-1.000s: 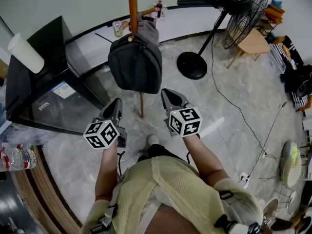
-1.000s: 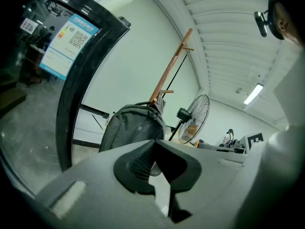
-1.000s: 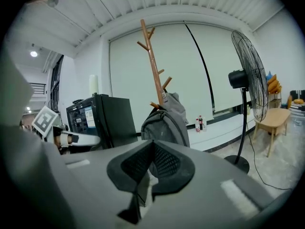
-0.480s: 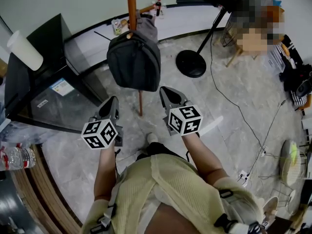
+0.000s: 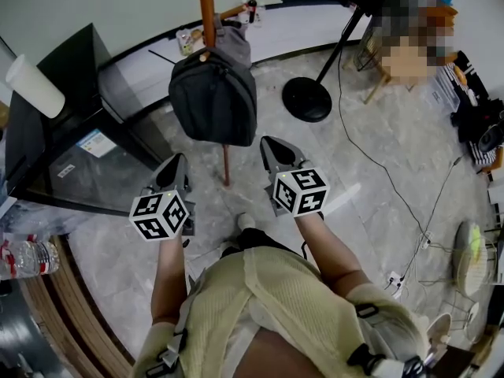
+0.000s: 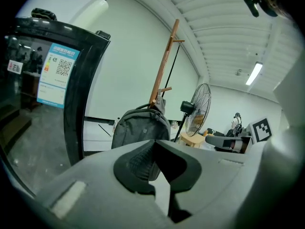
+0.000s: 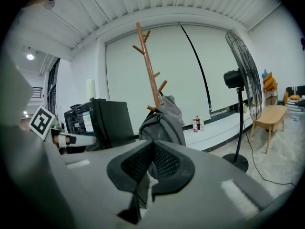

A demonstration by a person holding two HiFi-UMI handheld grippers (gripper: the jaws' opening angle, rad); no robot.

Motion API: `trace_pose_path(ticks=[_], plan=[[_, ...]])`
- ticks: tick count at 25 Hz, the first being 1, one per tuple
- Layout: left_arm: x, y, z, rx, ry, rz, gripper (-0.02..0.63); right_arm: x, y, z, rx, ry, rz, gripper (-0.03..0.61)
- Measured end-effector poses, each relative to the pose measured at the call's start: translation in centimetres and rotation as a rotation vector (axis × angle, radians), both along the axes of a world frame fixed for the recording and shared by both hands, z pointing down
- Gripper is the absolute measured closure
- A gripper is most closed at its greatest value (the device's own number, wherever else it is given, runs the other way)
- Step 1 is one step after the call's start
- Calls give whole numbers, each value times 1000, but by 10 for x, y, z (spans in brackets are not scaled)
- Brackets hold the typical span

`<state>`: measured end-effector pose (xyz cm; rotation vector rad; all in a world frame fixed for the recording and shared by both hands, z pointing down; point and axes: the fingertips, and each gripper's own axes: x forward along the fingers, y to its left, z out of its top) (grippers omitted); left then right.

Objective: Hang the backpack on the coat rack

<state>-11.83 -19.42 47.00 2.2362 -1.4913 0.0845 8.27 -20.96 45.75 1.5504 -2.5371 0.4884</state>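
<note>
A dark grey backpack hangs from a peg of the brown wooden coat rack, clear of the floor. It also shows ahead in the left gripper view as the backpack and in the right gripper view as the backpack, below the coat rack. My left gripper is shut and empty, a little short of the bag's lower left. My right gripper is shut and empty too, just off the bag's lower right. Neither touches the bag.
A black glass-fronted cabinet stands at the left with a white cup on top. A pedestal fan's base and its cable lie at the right. A small wooden stool stands further right, and bottles by the wall.
The left gripper has rolled slightly and drifted a little left. The backpack and the right gripper hold their places.
</note>
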Motion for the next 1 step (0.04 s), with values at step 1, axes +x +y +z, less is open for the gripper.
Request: trace_pose_path(ticks=[1], plan=[[1,0,-1,-1,11,1,617,1,0,1,-2,2,2,575]])
